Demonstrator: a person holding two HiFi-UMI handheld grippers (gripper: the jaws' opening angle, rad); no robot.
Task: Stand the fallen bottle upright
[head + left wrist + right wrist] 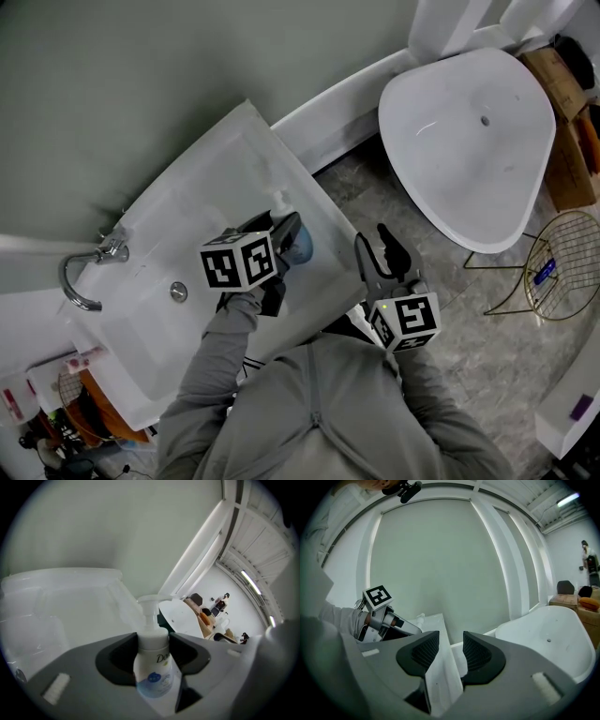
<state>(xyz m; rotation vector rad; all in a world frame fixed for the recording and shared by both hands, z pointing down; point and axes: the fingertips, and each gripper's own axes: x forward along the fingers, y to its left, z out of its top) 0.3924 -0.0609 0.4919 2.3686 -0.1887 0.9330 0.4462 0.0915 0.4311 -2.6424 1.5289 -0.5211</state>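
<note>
**A:** What does the left tool [153, 648] have hold of?

**B:** Its jaws are clamped on the bottle [153, 674], a white pump bottle with a blue label. The two dark pads press on its shoulder from either side, just below the neck.

**A:** How does the bottle sit in the grip?

**B:** Lengthwise along the jaws. The pump head [149, 603] sticks out ahead of the tool, and the wider body runs back toward the tool's base.

**A:** What is around it?

**B:** The white sink [216, 178]. The tool holds the bottle over the sink's near right rim. The basin spreads out to the tool's left, with the drain [178, 292] near and the tap [89, 272] farther off on that side. I cannot tell whether the bottle's base touches the rim.

**A:** And the right tool [451, 651]?

**B:** Its jaws stand a little apart with nothing gripped. Only the sink's edge shows through the gap. It hangs to the right of the left tool, apart from it and just off the sink's side, over the tiled floor [394, 202]. A white bathtub [469, 141] lies ahead of it and to its right.
</note>
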